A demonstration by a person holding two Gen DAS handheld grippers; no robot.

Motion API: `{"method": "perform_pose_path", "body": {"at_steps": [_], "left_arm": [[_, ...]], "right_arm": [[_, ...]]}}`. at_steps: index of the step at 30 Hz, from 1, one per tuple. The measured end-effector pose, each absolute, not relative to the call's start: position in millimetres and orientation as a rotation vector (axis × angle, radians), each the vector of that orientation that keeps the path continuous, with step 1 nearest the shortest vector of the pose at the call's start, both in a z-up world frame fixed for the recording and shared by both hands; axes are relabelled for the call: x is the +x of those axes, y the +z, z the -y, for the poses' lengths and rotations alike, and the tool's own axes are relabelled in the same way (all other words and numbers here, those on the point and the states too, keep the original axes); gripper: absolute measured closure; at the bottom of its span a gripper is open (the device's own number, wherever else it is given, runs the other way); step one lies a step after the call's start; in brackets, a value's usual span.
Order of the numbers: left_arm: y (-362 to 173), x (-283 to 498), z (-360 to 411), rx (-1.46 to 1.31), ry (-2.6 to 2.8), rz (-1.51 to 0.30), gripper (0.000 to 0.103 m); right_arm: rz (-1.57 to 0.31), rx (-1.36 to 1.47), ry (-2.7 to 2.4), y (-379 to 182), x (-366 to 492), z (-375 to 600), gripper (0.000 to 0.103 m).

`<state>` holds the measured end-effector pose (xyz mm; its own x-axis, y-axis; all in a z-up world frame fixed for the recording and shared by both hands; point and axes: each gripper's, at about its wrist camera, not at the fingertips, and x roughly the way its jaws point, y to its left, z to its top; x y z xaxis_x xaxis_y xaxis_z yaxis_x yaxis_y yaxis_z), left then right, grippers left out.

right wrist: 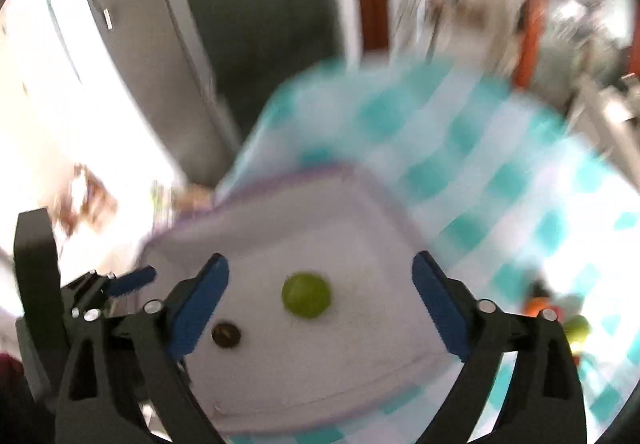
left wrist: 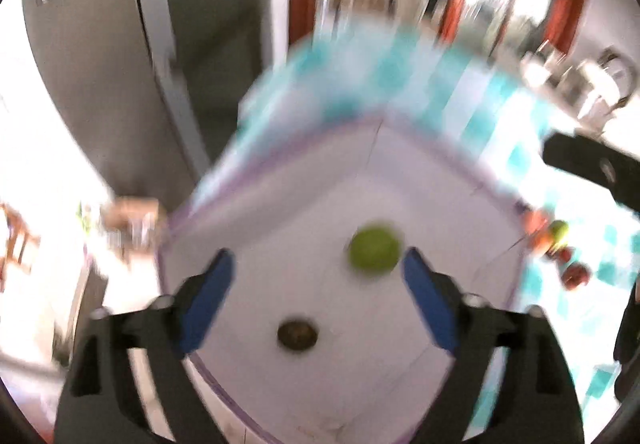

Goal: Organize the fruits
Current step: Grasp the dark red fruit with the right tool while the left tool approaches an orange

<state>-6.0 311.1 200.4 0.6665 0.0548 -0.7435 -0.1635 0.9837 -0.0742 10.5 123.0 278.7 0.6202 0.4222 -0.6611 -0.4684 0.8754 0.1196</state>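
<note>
Below left hand-held gripper (left wrist: 316, 280), wide open: green fruit (left wrist: 374, 252) in tray (left wrist: 440, 184).

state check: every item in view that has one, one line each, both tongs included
left tongs: open, nothing between the pads
right tongs: open, empty
white square tray with purple rim: on the checked cloth, holding two fruits
round green fruit: loose in the tray
small dark brown fruit: loose in the tray, apart from the green one

A round green fruit (left wrist: 374, 253) and a smaller dark brown one (left wrist: 297, 334) lie apart on the floor of a white, purple-rimmed tray (left wrist: 432, 180), while blurred red and green fruits (left wrist: 556, 244) cluster outside its right edge.
</note>
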Motion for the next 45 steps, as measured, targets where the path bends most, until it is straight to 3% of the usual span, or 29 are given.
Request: {"method": "perform_pose_path", "body": {"at_steps": [1, 3, 5, 8, 15, 20, 28, 29, 33, 36, 41, 45], "left_arm": [[219, -21, -306, -0.135, 0.111, -0.757, 0.002], [250, -46, -282, -0.134, 0.073, -0.626, 0.002], [262, -59, -258, -0.148, 0.020, -0.578, 0.002], [253, -70, -222, -0.167, -0.098, -0.668, 0.002], [211, -71, -104, 0.066, -0.434, -0.822, 0.002], [152, -50, -47, 0.133, -0.495, -0.986, 0.002], [93, -5, -37, 0.097, -0.395, -1.200, 0.002], [84, 1, -36, 0.084, -0.376, -1.228, 0.002], [64, 25, -29, 0.046, -0.335, -1.272, 0.002], [55, 47, -17, 0.036, -0.318, -1.271, 0.002], [43, 92, 14, 0.048, -0.324, -1.227, 0.004], [32, 125, 35, 0.094, -0.343, -1.192, 0.023]], "right_arm": [[-0.658, -0.052, 0.466, 292, -20, -96, 0.005], [-0.591, -0.054, 0.387, 302, -51, -57, 0.005], [-0.647, -0.072, 0.256, 291, -76, -20, 0.004], [-0.828, -0.048, 0.100, 254, -88, 23, 0.005], [-0.941, 0.079, -0.093, 194, -99, 110, 0.005], [-1.026, 0.051, -0.063, 145, -55, 142, 0.006], [-1.124, 0.047, -0.035, 76, 49, 178, 0.007], [-1.145, 0.041, -0.037, 66, 62, 180, 0.009], [-1.221, -0.004, -0.036, 34, 87, 179, 0.034], [-1.201, 0.011, 0.009, 29, 84, 178, 0.044], [-1.184, 0.065, 0.034, 28, 71, 188, 0.044], [-1.194, 0.142, 0.041, 26, 55, 202, 0.044]]}}
